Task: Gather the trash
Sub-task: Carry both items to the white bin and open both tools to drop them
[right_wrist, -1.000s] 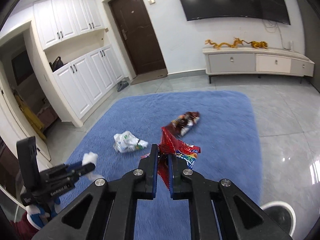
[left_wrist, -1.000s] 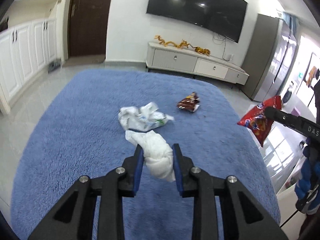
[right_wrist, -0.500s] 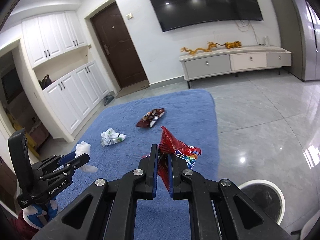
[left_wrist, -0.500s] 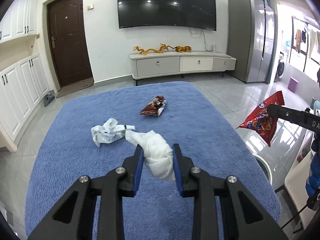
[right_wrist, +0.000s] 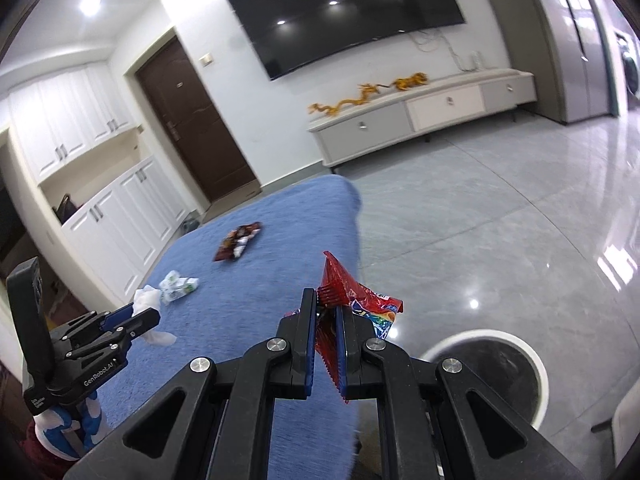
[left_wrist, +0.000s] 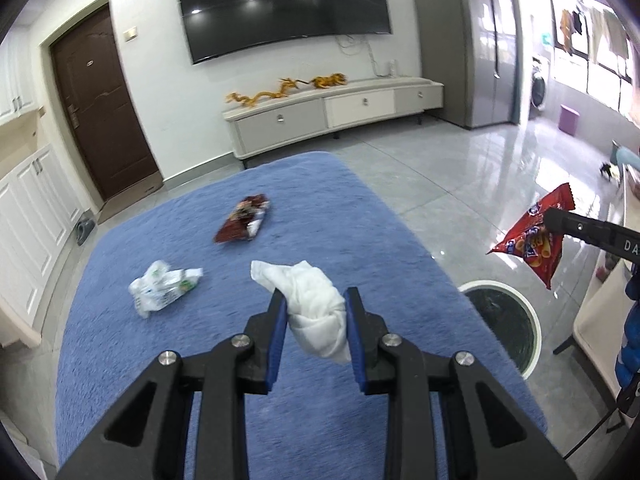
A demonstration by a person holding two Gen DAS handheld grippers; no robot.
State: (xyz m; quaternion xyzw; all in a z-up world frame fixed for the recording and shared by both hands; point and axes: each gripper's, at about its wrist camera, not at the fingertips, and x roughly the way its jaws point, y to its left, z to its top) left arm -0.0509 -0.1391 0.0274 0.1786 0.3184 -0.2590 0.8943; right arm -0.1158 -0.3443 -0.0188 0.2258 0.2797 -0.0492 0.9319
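Note:
My left gripper (left_wrist: 316,312) is shut on a crumpled white tissue (left_wrist: 316,312) and holds it above the blue rug (left_wrist: 360,220). My right gripper (right_wrist: 325,320) is shut on a red snack bag (right_wrist: 352,300), which also shows in the left wrist view (left_wrist: 532,236), held above the floor near a round white-rimmed trash bin (left_wrist: 504,320) (right_wrist: 492,368). On the rug lie a dark red snack wrapper (left_wrist: 243,224) (right_wrist: 238,240) and a crumpled white and green wrapper (left_wrist: 164,288) (right_wrist: 178,286). The left gripper (right_wrist: 132,318) shows in the right wrist view.
A TV cabinet (left_wrist: 332,116) with gold dragon figures stands at the far wall under a large TV. A brown door (left_wrist: 100,108) and white cupboards (left_wrist: 32,200) are at the left. A grey tall cabinet (left_wrist: 468,40) is at the right. Glossy tiles surround the rug.
Both views have swung to the right across the rug. The trash bin has come into the left wrist view and grown nearer in the right. Both grippers still hold their items.

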